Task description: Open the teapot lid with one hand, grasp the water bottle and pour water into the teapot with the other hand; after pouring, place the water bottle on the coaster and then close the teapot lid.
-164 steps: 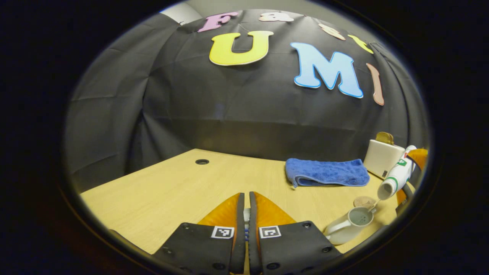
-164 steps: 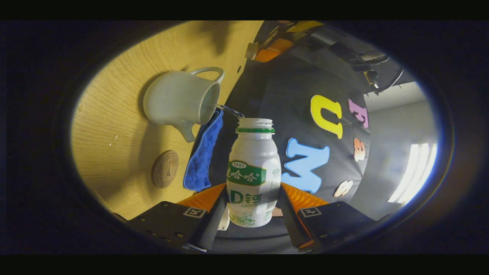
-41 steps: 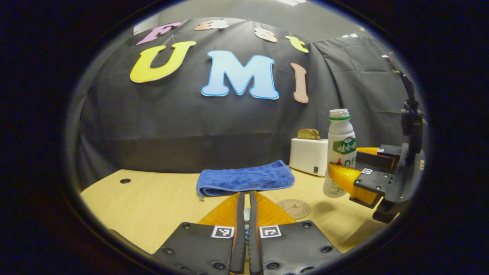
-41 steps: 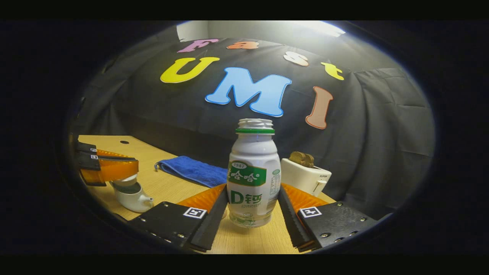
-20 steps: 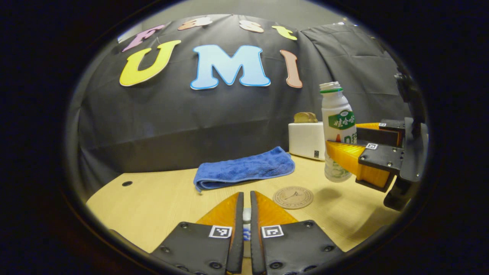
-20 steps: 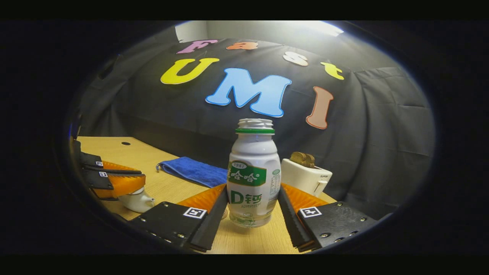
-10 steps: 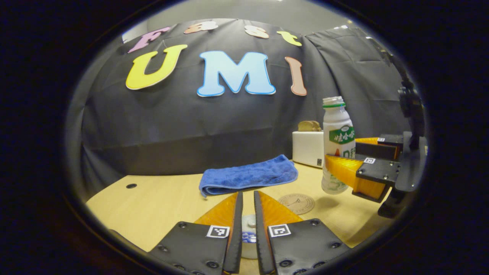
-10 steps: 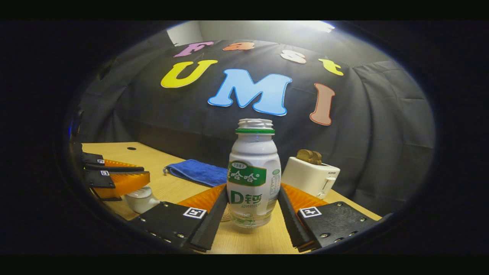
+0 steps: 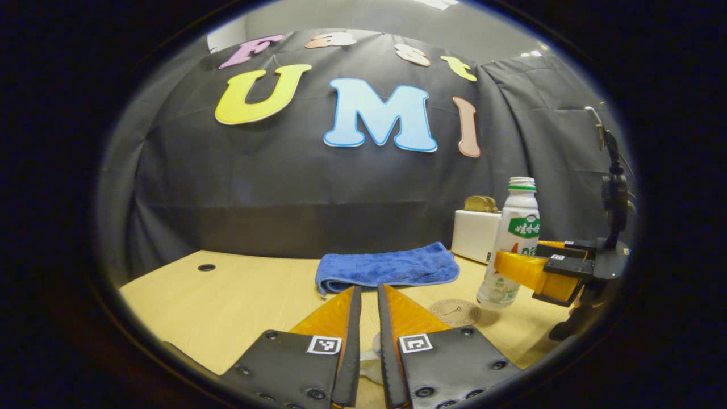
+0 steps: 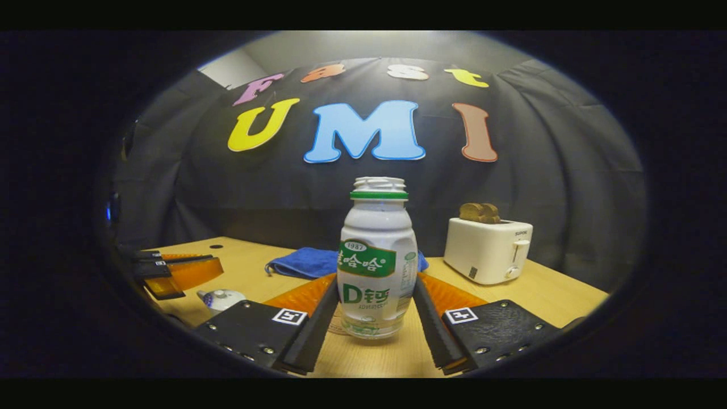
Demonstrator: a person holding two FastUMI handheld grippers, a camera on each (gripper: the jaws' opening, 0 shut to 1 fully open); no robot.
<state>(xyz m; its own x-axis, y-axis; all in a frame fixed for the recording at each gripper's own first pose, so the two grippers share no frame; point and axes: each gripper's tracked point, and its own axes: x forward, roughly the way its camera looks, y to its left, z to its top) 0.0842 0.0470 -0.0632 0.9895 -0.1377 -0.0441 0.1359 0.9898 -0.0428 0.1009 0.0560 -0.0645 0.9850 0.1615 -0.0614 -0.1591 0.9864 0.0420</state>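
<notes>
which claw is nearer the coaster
Right. The right claw holds the bottle just beside the coaster; the left claw sits farther back, over the teapot.

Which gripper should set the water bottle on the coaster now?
Right. The right gripper is shut on the upright water bottle, which hangs beside the coaster. The left gripper is open by the teapot lid.
</notes>
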